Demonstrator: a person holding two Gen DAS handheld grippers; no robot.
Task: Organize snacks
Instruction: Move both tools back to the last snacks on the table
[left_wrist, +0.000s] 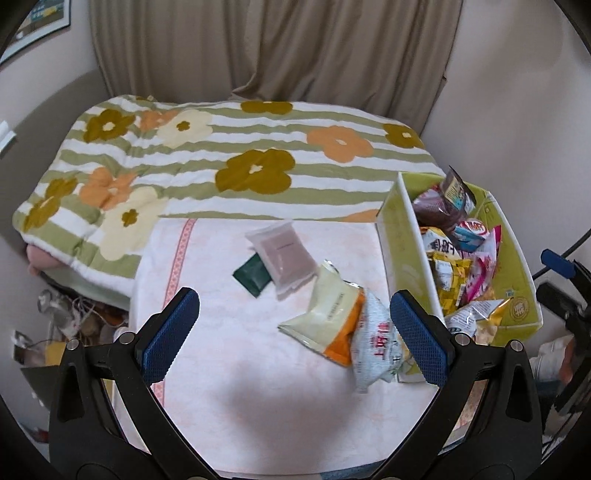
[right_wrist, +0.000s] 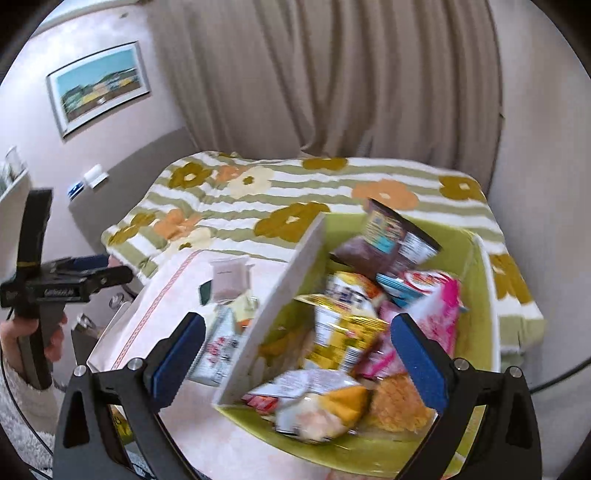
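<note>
We hold the left gripper (left_wrist: 293, 321) spread wide and empty over the pale towel (left_wrist: 229, 369), where four loose snack packets (left_wrist: 334, 325) lie just beside the green box (left_wrist: 517, 280). Our right gripper (right_wrist: 297, 349), also spread and empty, hovers above that box's heaped snacks (right_wrist: 354, 332). Beyond lies a floral blanket (left_wrist: 236, 147), then curtains (left_wrist: 280, 48).

Packets in the green box (right_wrist: 480, 295) blur together — white divider (right_wrist: 280, 295) hides some.

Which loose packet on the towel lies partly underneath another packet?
The dark green packet: the clear pouch of pinkish powder overlaps its corner, unlike the others.
</note>
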